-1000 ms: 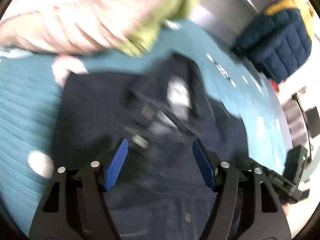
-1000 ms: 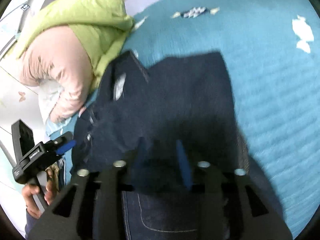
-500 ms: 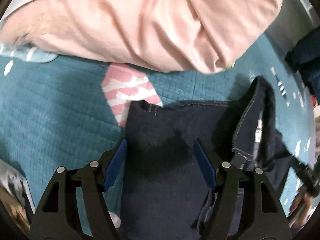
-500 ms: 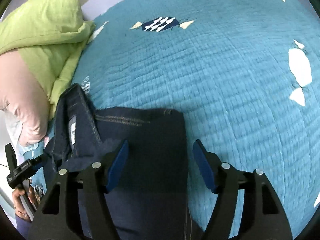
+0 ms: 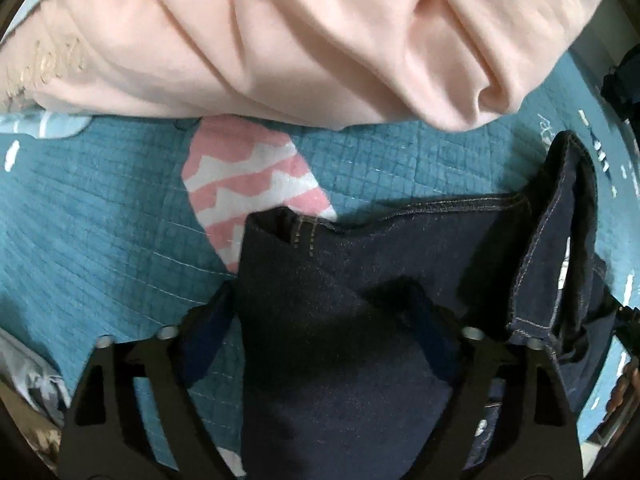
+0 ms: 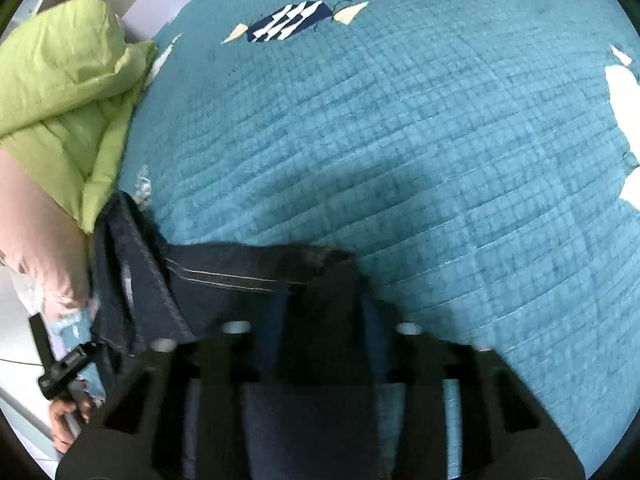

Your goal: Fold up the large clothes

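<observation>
Jeans (image 5: 344,320): dark denim, partly folded, is spread on the quilt; in the left wrist view it fills the 6 o'clock half, with the waistband edge turned up toward 3 o'clock.
Quilt (image 6: 400,140): a teal stitched bedspread is used as the folding surface, its open stretch seen from 12 to 3 o'clock in the right wrist view.
Pink garment (image 5: 280,40): it is heaped across 12 o'clock in the left wrist view, beyond the denim and probably set aside.
Green padded piece (image 6: 60,92): it is piled at 10 o'clock in the right wrist view.
Left gripper (image 5: 320,332): the jaws are held wide apart astride the fold; nothing is clamped, the cloth likely being pressed flat.
Right gripper (image 6: 324,328): the jaws are drawn much closer around the hem corner; whether the denim is actually pinched cannot be told through the blur.
</observation>
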A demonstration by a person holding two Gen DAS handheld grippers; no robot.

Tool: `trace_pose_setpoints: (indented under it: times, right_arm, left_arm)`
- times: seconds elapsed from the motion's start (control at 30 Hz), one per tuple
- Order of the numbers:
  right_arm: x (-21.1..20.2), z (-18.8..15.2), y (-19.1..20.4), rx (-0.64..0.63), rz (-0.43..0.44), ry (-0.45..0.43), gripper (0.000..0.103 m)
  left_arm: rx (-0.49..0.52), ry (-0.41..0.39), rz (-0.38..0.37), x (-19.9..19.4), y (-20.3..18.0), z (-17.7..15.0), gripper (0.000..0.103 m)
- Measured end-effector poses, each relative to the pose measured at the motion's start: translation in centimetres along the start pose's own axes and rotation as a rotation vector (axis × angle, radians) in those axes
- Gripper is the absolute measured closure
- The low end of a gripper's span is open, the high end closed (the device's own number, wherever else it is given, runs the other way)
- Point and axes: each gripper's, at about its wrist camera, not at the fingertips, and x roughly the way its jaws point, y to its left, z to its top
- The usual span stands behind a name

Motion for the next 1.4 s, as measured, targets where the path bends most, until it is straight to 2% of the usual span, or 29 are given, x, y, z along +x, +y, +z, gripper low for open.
trace_pose_setpoints:
  times: [0.1,0.17,0.27,0.33,0.57,0.67,0.73,0.8,0.93,1.0,1.1,1.17,1.33,1.4]
  right_arm:
    - [-0.9,-0.5,0.0,-0.025,0.019,-0.028,0.094]
    - [-1.8,-1.0,0.1,-0.040,0.034,-0.066,0.095]
    - [-3.9,-1.8,0.3,-0.043,0.078,-0.134,0.095]
    - [-5.6,-2.5,0.6,-0.054,0.123,-0.175,0.096]
    - [-11.3,-6.1,2.9,-0.119,0.213,-0.252,0.096]
    - [-14.1,-8.4,3.4,-0.136,0.247,-0.270,0.096]
    - [-16.2,-10.5,3.5,-0.153,0.261,-0.276,0.096]
    - [-17.8,-12.4,3.2,-0.170,0.264,-0.284,0.096]
    - [-21.0,-17.1,1.8,-0.182,0.273,-0.281,0.096]
    - [-22.2,-19.5,0.8,-0.190,0.268,-0.273,0.096]
    - [-23.3,-24.1,-1.4,-0.207,0.243,-0.233,0.096]
    - [-23.4,-27.1,-2.9,-0.210,0.214,-0.199,0.096]
    - [-21.1,-33.9,-7.8,-0.145,0.145,-0.073,0.095]
    - [-18.8,-35.6,-9.5,-0.105,0.095,0.012,0.092]
  left_arm:
    - [0.020,-0.008,0.018,-0.5,-0.2,0.1,0.049]
    - [0.031,-0.011,0.001,-0.9,-0.3,0.1,0.075]
    - [0.064,-0.043,0.013,-2.3,-0.1,-0.2,0.085]
    - [0.076,-0.090,-0.009,-3.7,-0.1,-0.8,0.089]
    - [0.087,-0.266,-0.129,-9.9,0.6,-4.9,0.091]
    - [0.083,-0.323,-0.167,-12.8,1.5,-7.6,0.092]
    - [0.096,-0.356,-0.165,-14.3,1.1,-9.6,0.092]
    - [0.116,-0.390,-0.158,-16.0,1.5,-12.6,0.092]
    - [0.095,-0.426,-0.210,-19.5,2.9,-18.7,0.092]
    - [0.094,-0.440,-0.208,-20.8,4.1,-21.9,0.092]
    - [0.130,-0.426,-0.188,-22.6,5.4,-26.9,0.092]
    - [0.098,-0.400,-0.205,-22.6,7.0,-30.6,0.092]
    - [0.012,-0.285,-0.185,-19.4,10.4,-37.9,0.093]
    - [0.022,-0.229,-0.136,-17.3,10.9,-40.1,0.093]
